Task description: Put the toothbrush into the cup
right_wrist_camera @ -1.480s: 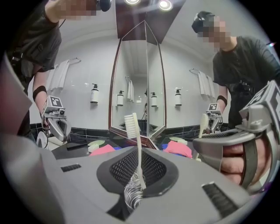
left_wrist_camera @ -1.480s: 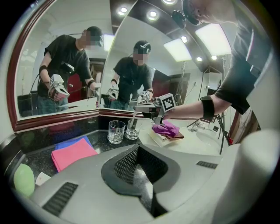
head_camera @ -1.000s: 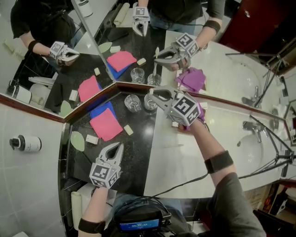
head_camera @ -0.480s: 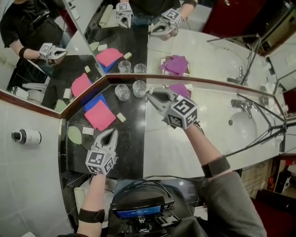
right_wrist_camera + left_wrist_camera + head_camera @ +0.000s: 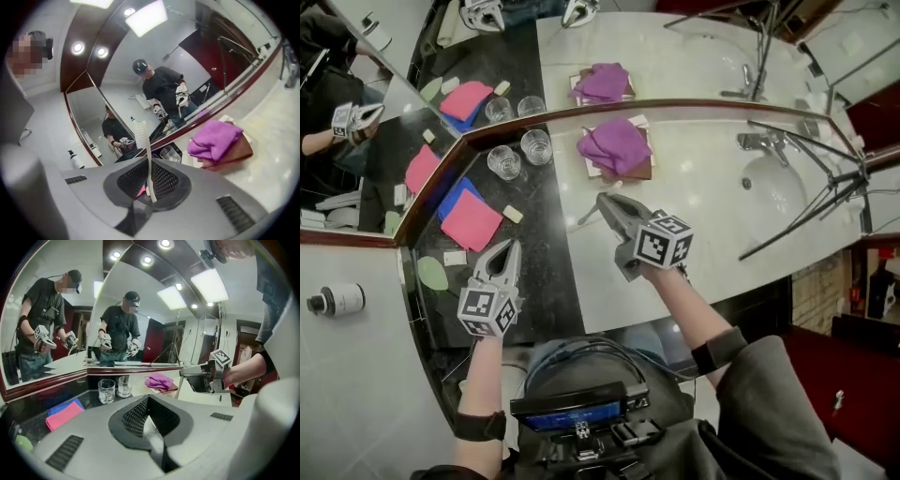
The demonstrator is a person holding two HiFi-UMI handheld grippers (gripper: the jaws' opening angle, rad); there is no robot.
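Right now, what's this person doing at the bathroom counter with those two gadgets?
A person holds a two-jaw gripper in each hand at a bathroom counter. The right gripper is clamped on a white plastic toothbrush, above the pale countertop and not yet at the two clear glass cups by the mirror. The left gripper is shut and empty over the black strip.

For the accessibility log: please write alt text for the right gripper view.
The right gripper holds a white toothbrush upright between its jaws, bristles up. Beyond it, a purple cloth lies on a brown tray on the pale counter, and a glass stands by the mirror, which reflects the person.
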